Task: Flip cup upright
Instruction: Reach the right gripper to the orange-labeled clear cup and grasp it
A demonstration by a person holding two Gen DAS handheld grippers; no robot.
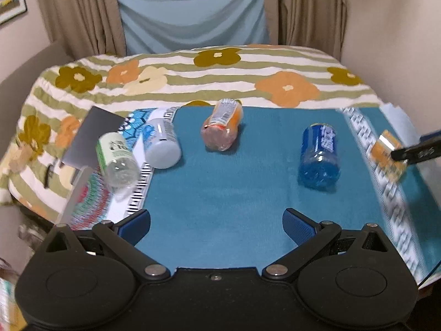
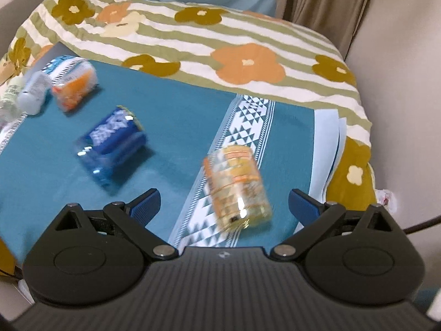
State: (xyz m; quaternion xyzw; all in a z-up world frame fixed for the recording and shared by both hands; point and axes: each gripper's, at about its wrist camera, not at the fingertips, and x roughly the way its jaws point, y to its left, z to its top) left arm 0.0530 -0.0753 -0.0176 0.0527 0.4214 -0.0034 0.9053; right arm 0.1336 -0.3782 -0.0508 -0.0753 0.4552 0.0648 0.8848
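Five cups lie tipped on the teal mat (image 1: pixel 220 193); the yellow cup (image 2: pixel 238 187) is blurred. Left gripper (image 1: pixel 216 222) and right gripper (image 2: pixel 224 205) both spread apart, empty.

You can make out large white characters, not legible, on the label of the blue cup (image 1: pixel 319 154) ahead and right of your left fingers, a barcode on the orange cup (image 1: pixel 223 127) farther ahead, and no readable print on the other cups.
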